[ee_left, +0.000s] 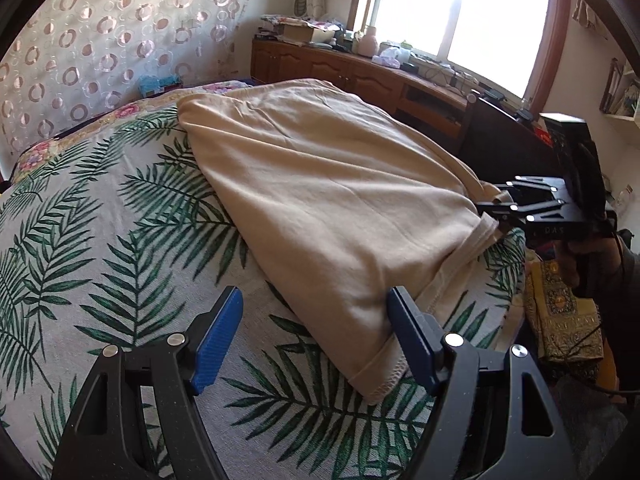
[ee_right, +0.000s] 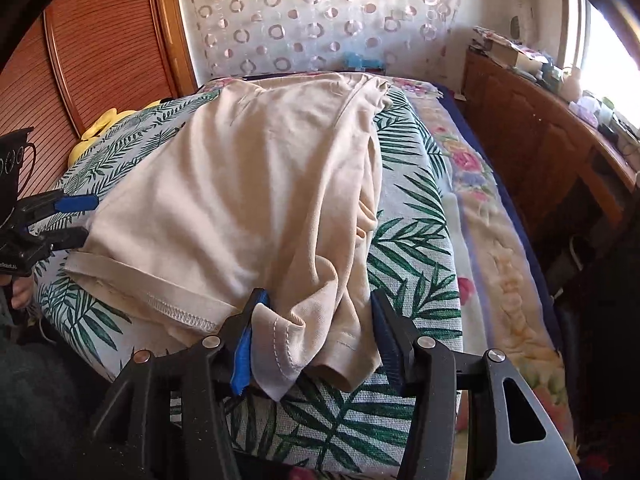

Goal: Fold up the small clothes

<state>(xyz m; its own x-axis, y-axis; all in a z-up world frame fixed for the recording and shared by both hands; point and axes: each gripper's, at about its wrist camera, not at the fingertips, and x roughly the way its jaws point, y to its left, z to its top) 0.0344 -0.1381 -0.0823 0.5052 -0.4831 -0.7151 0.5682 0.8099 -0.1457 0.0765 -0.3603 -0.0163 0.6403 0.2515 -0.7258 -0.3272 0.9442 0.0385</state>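
Cloth first: the beige garment lies spread on the bed, on the palm-leaf bedspread, reaching from the near edge up toward the far end by the circle-patterned curtain. Your left hand-held gripper hangs over the near edge with its blue pads well apart; the right-hand pad sits just against the garment's stitched hem corner, the other pad is over bare bedspread, and nothing is pinched between them. Your right hand-held gripper is at the garment's other near corner, jaws apart, with a bunched fold of hem and what looks like a sleeve lying loosely between the pads; the left-hand blue pad touches the cloth, while the dark pad on the other side stands just beside it, so it is not clamped. In the left wrist view that gripper's fingertips are buried in the fabric edge and you cannot make out the pads. Along the far side, the wooden cabinet carries an open cardboard box with blurred papers or cloth in it, too small to tell. A yellow object peeks out at the bed's far-left edge, mostly hidden.
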